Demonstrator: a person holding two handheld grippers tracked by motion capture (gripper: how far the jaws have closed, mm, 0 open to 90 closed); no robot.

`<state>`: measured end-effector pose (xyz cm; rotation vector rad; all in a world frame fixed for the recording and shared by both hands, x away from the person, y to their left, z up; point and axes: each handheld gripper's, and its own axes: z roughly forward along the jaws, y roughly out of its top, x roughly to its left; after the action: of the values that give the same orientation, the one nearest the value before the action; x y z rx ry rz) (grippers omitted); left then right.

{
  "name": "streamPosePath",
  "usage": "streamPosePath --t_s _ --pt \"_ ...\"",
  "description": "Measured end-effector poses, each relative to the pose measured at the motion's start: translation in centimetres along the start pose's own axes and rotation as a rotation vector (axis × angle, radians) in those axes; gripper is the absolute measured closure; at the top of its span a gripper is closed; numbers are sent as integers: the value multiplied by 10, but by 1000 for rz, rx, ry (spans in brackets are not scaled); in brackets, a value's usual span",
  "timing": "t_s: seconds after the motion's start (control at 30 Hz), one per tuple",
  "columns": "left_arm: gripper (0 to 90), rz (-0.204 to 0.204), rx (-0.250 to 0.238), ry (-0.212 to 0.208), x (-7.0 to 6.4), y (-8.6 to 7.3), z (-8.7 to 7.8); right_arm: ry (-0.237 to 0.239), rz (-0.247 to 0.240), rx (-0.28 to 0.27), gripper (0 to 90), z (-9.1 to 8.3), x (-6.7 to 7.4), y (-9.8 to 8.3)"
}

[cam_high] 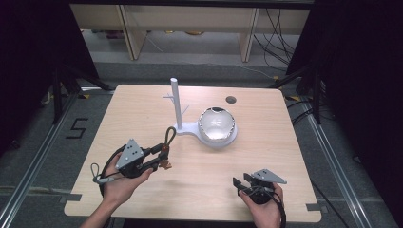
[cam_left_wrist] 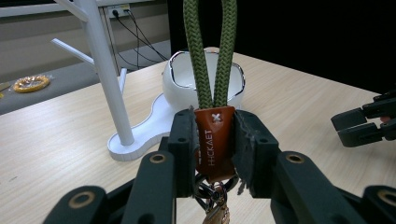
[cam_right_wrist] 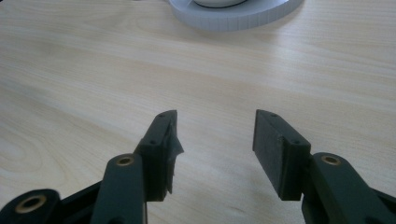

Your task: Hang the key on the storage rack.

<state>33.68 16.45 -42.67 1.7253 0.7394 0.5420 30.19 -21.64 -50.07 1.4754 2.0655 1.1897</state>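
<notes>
At table's left front, my left gripper [cam_left_wrist: 214, 140] clenched on keychain [cam_left_wrist: 214, 144] by leather tab, rope loop upright. Judged light, floppy; tab firmest hold. My right gripper [cam_right_wrist: 215, 140] released, empty. Hanger stand [cam_high: 177, 102] near.

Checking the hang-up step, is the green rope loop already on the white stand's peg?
No, the green rope loop stands clear of the white stand, its leather tab clamped by the left gripper.

On the one wooden table [cam_high: 142, 109] there are one white peg stand [cam_high: 176, 102], one shiny bowl [cam_high: 216, 124], one green rope keychain [cam_left_wrist: 210, 60] with one brown leather tab [cam_left_wrist: 214, 140], and two grippers, left gripper [cam_high: 159, 156] and right gripper [cam_high: 240, 184].
</notes>
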Motion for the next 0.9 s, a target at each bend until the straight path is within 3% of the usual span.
streamPosePath --t_s 0.9 --pt "688 -10 -18 31 12 4 -1 -6 -6 -5 502 -1 0 0"
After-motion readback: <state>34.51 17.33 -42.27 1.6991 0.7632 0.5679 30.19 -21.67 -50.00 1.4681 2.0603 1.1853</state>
